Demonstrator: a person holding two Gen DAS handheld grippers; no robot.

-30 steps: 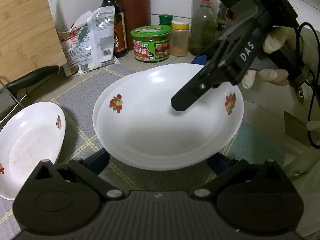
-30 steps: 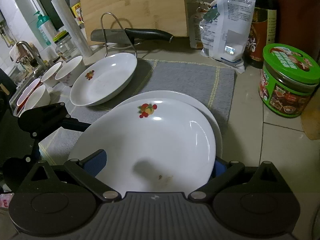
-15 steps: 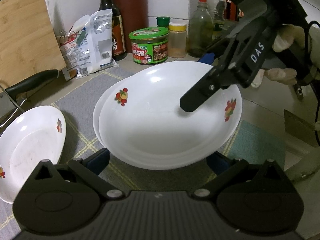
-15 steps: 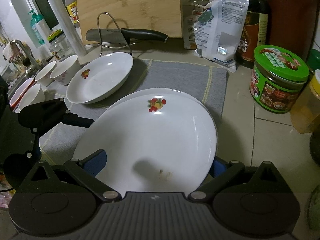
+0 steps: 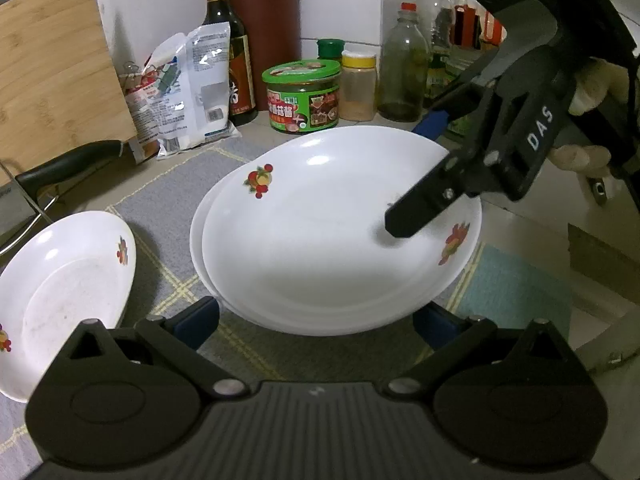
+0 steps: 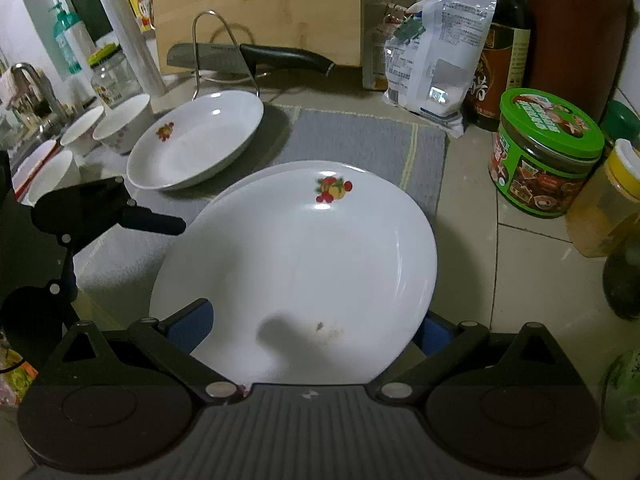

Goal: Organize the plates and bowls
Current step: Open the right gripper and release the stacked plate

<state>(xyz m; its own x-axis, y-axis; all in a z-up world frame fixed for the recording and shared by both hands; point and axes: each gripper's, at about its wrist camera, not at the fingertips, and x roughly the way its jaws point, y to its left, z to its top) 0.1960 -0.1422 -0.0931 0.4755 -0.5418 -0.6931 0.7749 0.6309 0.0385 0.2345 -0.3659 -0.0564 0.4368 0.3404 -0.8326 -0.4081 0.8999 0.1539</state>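
Note:
Two white plates with fruit marks lie stacked on the grey mat (image 6: 360, 144). The top plate (image 5: 320, 240) (image 6: 300, 260) sits slightly off the lower plate (image 5: 196, 240) (image 6: 248, 178). My right gripper (image 5: 416, 172) (image 6: 312, 324) is open at the top plate's right side, one finger over the inside and the other past the rim. Open too, my left gripper (image 5: 316, 320) has a blue pad on each side of the stack's near edge. A third plate (image 5: 60, 288) (image 6: 200, 136) lies apart to the left. Several small bowls (image 6: 124, 120) stand beyond it.
A knife (image 6: 260, 54) rests on a wire stand (image 6: 224, 52) before a wooden board (image 5: 52, 72). A green-lidded jar (image 6: 548, 152), a white bag (image 6: 436, 64) and bottles (image 5: 404, 72) line the back. A gloved hand (image 5: 592, 92) holds the right gripper.
The top plate has turned on the lower one, its fruit marks shifting round. In the left wrist view the right gripper's finger has slid toward the plate's right rim.

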